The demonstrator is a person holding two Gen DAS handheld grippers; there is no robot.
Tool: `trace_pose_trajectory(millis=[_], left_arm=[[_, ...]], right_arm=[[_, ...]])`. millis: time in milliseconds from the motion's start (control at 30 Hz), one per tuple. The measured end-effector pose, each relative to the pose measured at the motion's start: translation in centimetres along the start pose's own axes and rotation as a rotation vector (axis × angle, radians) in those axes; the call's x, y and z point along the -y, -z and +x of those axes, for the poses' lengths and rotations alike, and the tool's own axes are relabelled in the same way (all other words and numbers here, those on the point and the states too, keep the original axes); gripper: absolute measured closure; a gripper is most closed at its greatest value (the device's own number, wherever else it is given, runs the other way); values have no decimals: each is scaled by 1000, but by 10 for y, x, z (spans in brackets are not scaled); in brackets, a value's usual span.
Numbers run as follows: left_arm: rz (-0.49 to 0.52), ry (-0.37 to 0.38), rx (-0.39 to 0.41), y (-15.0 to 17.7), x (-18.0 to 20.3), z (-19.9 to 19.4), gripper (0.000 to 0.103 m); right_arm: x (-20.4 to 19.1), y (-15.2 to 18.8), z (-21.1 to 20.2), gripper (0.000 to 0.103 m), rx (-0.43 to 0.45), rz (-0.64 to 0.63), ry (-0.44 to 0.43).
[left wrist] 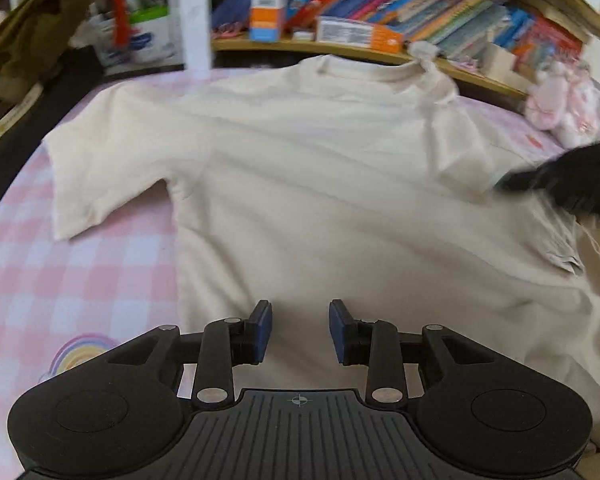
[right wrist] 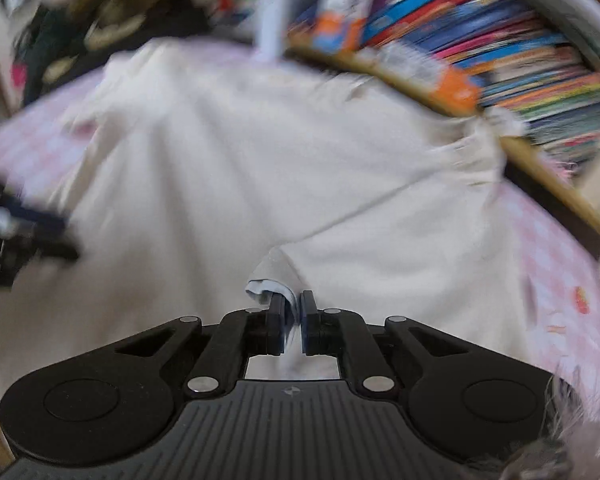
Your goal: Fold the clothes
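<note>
A cream short-sleeved T-shirt (left wrist: 308, 168) lies spread on a pink checked bed cover (left wrist: 60, 264), collar toward the far shelf. My left gripper (left wrist: 299, 322) hovers over the shirt's lower part, its jaws apart with nothing between the blue pads. In the right wrist view my right gripper (right wrist: 292, 308) is shut on a pinched fold of the T-shirt (right wrist: 260, 152), with cloth bunched between the pads. The right gripper's dark tip (left wrist: 572, 184) shows at the right edge of the left wrist view, on the shirt's side. The left gripper (right wrist: 28, 228) appears blurred at the left of the right wrist view.
A wooden shelf (left wrist: 340, 50) packed with books and boxes runs along the far side of the bed. A pink plush toy (left wrist: 560, 100) sits at the far right. Bags and clutter (left wrist: 28, 48) stand at the far left. A white post (left wrist: 196, 12) rises behind the shirt.
</note>
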State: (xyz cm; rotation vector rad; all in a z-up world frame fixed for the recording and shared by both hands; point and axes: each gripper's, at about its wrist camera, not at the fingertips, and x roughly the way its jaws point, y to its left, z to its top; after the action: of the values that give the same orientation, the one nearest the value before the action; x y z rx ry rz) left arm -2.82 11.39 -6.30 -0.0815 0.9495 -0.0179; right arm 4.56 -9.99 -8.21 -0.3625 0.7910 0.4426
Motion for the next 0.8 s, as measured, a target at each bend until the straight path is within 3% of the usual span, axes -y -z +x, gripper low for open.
trace_pose_trajectory(millis=[167,267,433,600,800], left_arm=[[-37,-89,-15,6,2,-5,71],[-23,-150,-16,10,12,-8,71],[-60,-209,-40,9,21,-9,71],[-63,-242,-52,10,24,-12,71],[-93,-272,-48,9,19,-21,70]], right_arm=[[124,-3,-50,96,104,166,263],[202,9,-62,96,56,247,403],[286,39,-47,96,-50,285,532],[311,58,-27,97,-114,325,516],[314,71,-11,96,-173,335,508]])
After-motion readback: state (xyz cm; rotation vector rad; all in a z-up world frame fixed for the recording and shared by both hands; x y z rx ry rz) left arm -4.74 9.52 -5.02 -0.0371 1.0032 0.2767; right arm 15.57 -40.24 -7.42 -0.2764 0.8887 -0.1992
